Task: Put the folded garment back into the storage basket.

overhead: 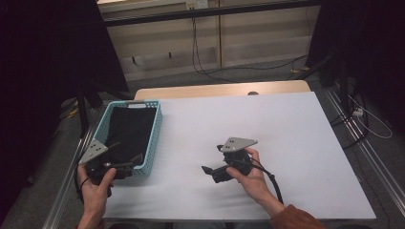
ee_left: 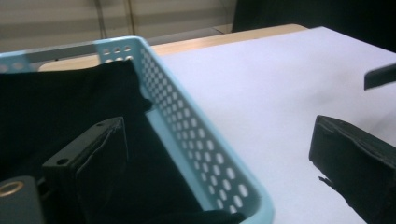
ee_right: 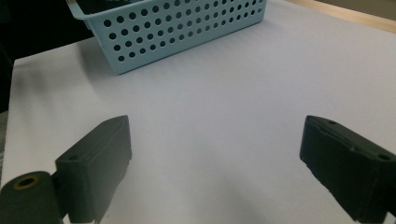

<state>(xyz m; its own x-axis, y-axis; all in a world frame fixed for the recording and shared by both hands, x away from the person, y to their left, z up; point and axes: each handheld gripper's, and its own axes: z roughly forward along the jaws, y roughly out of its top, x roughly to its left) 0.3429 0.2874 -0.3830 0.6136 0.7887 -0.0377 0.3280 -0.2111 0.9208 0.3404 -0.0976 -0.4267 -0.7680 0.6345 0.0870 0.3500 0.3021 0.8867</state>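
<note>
Now both grippers are open at the table's near edge.
The left gripper straddles the near wall of the blue basket, which holds a black cloth at the left edge; the right gripper holds nothing.

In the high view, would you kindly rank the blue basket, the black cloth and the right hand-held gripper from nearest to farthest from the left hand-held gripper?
From the left hand-held gripper:
1. Blue basket, its near corner at the jaws.
2. Black cloth, inside the basket; too close to call against it.
3. Right hand-held gripper, across the white table.
</note>
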